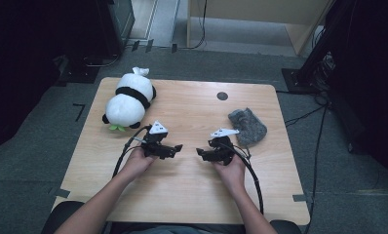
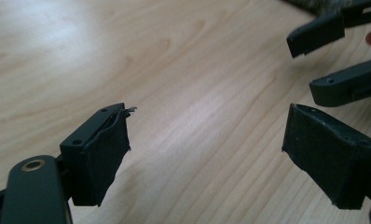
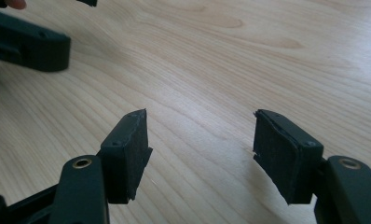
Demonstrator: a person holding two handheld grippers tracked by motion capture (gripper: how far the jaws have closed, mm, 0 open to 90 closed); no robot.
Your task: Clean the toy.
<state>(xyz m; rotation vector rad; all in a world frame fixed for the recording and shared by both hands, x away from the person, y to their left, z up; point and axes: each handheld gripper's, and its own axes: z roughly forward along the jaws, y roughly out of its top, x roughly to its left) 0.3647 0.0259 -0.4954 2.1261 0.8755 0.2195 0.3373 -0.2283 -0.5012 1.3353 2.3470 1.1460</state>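
Collision is the likely risk: left gripper (image 1: 178, 147) and right gripper (image 1: 200, 152), both spread and empty, point at each other over the pale wooden table (image 1: 192, 107), and their tips could knock

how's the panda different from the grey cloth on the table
The panda is a plump black-and-white plush lying at the far left; the cloth is a flat, crumpled grey piece at the right. The panda is larger. The cloth lies close to the right gripper. Both are soft, and neither is held.
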